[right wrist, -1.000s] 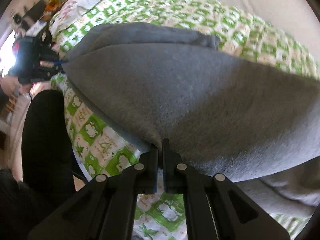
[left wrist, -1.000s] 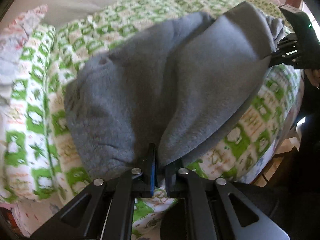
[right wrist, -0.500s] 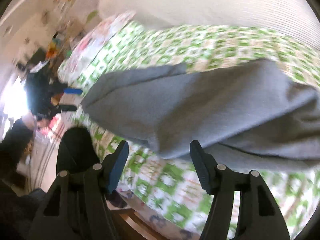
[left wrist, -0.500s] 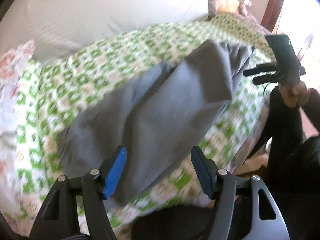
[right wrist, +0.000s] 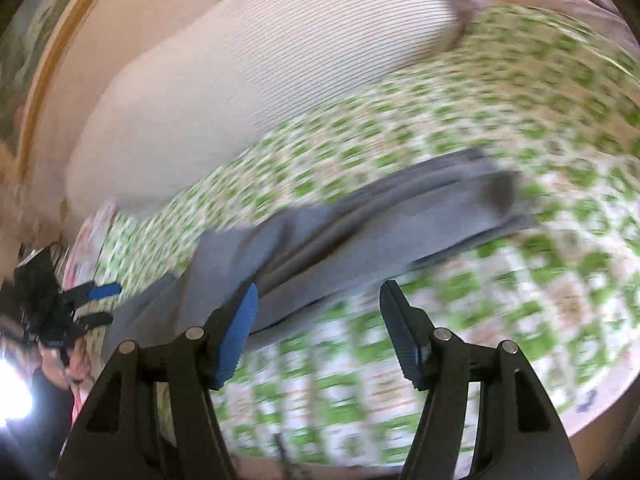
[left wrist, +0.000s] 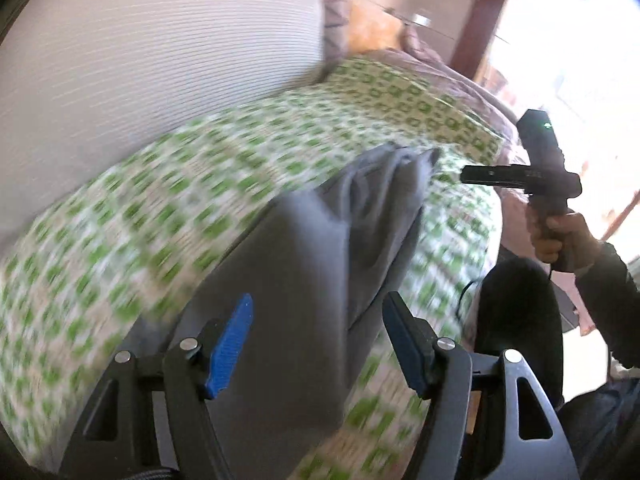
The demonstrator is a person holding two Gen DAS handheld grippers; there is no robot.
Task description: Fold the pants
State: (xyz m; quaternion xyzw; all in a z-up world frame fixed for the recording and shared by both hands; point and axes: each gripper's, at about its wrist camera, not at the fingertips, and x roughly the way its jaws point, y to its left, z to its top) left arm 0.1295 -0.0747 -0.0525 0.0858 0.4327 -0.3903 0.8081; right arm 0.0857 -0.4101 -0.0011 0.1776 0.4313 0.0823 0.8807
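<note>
The grey pants (left wrist: pixel 320 264) lie folded in a long band on the green-and-white patterned bedspread (left wrist: pixel 168 208). They also show in the right wrist view (right wrist: pixel 360 224). My left gripper (left wrist: pixel 320 340) is open and empty, above the near end of the pants. My right gripper (right wrist: pixel 320 328) is open and empty, above the bed's edge beside the pants. The right gripper also shows in the left wrist view (left wrist: pixel 480 174), off the far end of the pants. The left gripper shows in the right wrist view (right wrist: pixel 98 304) at the far left.
A large white ribbed cushion (left wrist: pixel 140 64) stands behind the bedspread, also in the right wrist view (right wrist: pixel 260 64). A wooden post (left wrist: pixel 480 12) rises at the back right. The person's dark-clothed legs (left wrist: pixel 520 312) are beside the bed edge.
Both grippers were shut on the pants a second ago. They opened, let the pants drop on the bed and pulled back and up. Both views are blurred by motion.
</note>
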